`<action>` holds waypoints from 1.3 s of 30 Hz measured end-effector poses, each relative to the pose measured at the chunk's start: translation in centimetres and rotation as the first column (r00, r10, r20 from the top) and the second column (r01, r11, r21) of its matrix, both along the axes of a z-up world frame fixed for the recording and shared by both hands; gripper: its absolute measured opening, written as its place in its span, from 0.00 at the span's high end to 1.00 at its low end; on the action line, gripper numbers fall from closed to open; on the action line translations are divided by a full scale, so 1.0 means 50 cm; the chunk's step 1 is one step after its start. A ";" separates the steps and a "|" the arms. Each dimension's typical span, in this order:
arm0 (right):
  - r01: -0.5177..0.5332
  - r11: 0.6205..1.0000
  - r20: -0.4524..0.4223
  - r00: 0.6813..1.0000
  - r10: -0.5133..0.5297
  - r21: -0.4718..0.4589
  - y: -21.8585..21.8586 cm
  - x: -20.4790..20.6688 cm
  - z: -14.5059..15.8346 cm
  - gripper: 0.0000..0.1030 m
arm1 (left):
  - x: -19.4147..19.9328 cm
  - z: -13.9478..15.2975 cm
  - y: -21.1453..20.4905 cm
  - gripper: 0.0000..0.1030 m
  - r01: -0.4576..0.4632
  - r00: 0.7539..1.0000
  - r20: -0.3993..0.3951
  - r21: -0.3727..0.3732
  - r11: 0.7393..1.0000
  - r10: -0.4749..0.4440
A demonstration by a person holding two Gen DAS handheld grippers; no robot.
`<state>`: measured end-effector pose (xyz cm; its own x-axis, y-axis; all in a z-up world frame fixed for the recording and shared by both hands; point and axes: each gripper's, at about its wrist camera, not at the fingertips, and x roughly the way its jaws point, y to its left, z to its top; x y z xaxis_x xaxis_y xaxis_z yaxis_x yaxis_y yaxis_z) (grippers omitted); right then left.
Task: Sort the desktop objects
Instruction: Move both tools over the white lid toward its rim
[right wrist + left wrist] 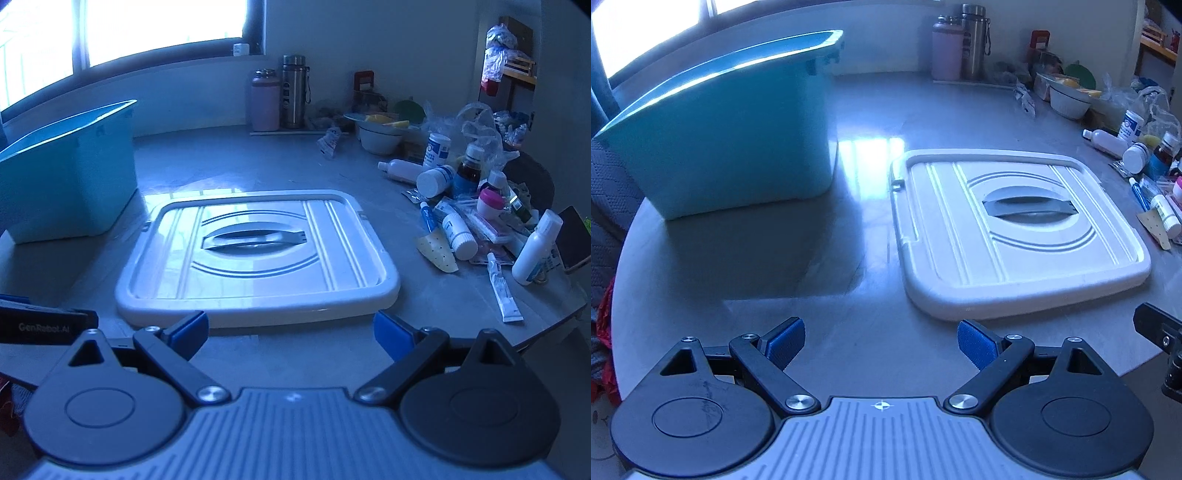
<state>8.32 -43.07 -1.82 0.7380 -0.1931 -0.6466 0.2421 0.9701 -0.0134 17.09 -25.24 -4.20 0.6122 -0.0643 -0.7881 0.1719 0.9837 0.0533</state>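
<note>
Bottles and tubes (476, 218): heaped at the table's (258, 166) right edge, beyond the white lid (255, 254) | right gripper (291, 328): nearer to you, jaws spread, empty | left gripper (881, 343): spread, empty, facing the teal bin (731, 136) at the left edge

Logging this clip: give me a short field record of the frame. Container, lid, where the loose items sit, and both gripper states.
surface: grey table
container: teal bin, open top, standing left of the lid
lid: white lid, flat on the table, grey handle facing up, apart from the bin
items to sort: pile of bottles and tubes to the right of the lid
background: two flasks by the wall
left gripper: open, nothing between the fingers
right gripper: open, nothing held, near the lid's front edge
progress: nothing visibly picked up
</note>
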 end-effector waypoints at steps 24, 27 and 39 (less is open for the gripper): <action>0.029 1.000 -0.044 0.999 -0.030 -0.011 -0.103 0.083 -0.033 0.06 | 0.091 -0.031 -0.094 0.11 0.000 0.999 -0.042 0.030 1.000 0.001; 0.015 1.000 -0.047 0.999 -0.016 -0.018 -0.109 0.094 -0.035 0.06 | 0.098 -0.034 -0.099 0.11 -0.007 0.999 -0.047 0.032 0.999 0.008; 0.009 1.000 -0.057 0.998 -0.010 -0.006 -0.135 0.127 -0.041 0.06 | 0.134 -0.045 -0.125 0.11 -0.024 0.997 -0.071 0.035 0.999 0.026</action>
<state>14.65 -49.83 -3.86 0.6984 -0.2035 -0.6862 0.2501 0.9677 -0.0324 23.78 -31.49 -6.44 0.5557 -0.0221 -0.8311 0.1520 0.9855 0.0755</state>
